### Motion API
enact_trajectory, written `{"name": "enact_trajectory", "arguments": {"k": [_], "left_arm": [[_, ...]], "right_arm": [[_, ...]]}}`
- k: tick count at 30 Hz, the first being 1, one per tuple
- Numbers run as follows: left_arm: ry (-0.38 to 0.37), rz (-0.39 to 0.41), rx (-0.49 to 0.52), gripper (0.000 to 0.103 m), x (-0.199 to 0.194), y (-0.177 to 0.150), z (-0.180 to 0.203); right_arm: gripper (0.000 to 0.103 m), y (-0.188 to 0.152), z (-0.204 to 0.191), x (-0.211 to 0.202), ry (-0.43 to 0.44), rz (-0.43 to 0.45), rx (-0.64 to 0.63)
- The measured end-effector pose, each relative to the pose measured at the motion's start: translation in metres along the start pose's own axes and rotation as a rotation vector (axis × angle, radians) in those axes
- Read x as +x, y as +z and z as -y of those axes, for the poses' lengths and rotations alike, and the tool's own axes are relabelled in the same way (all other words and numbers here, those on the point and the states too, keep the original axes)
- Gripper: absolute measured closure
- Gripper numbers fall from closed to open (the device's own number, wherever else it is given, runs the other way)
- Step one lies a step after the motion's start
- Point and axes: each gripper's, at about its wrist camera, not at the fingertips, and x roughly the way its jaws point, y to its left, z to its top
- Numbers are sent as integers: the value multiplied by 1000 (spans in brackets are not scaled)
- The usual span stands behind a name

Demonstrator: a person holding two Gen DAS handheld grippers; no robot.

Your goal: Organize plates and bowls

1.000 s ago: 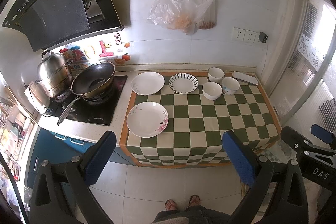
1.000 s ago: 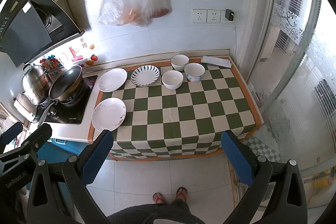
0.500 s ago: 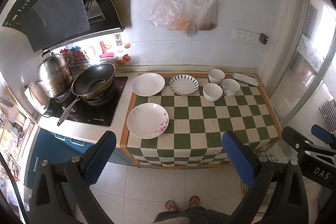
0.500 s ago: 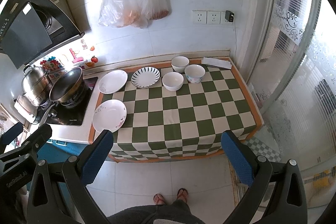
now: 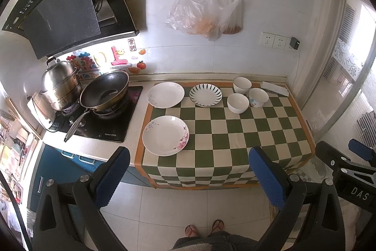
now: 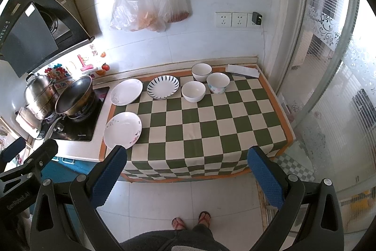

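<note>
Three plates (image 6: 122, 129) are lying along the worktop's (image 6: 211, 133) left edge and rear — three bowls (image 6: 193, 91) are clustering near its back-right corner.

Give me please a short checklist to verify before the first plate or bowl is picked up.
1. Left tongs open, holding nothing: ok.
2. Right tongs open, holding nothing: ok.
3. Three plates lie flat and apart, floral plate nearest: ok.
4. Three bowls upright in a cluster; patterned bowl close beside white bowl: touching or not, cannot tell.
5. Tongs near any dish: not ok, both above the floor, short of the checkered cloth.
</note>
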Motion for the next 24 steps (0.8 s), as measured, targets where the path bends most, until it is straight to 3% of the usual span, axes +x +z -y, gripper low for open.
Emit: {"name": "enact_trajectory", "arguments": {"k": [24], "left_arm": [[-2,-1,-1,0,-1,6,-2]], "right_arm": [[0,-1,-1,2,1,-1,1]]}}
